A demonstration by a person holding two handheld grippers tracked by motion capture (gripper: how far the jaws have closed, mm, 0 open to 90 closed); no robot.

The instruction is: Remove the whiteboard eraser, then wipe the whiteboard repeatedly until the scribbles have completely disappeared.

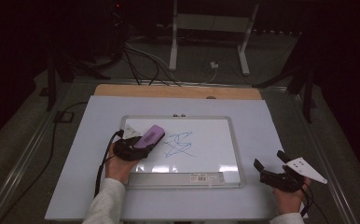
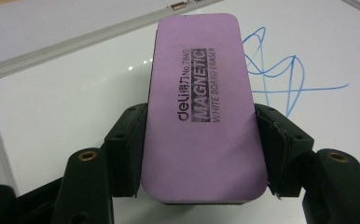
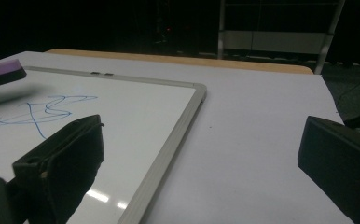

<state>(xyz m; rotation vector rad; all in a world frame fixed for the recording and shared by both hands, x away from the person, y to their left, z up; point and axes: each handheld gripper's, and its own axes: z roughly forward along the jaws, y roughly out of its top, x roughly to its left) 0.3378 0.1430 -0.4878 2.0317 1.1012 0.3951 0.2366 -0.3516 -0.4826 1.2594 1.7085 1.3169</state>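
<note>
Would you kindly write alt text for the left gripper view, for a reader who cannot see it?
A purple magnetic whiteboard eraser is clamped between the two black jaws of the left claw, held over a whiteboard. A blue scribble lies on the board just beyond the eraser, to its right.

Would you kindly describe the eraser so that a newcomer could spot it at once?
Find the framed whiteboard lying flat on the pale table. Over its left part, just left of the blue scribble, the left gripper clamps a purple block. That is the eraser, printed MAGNETIC WHITE BOARD ERASER on top.
</note>
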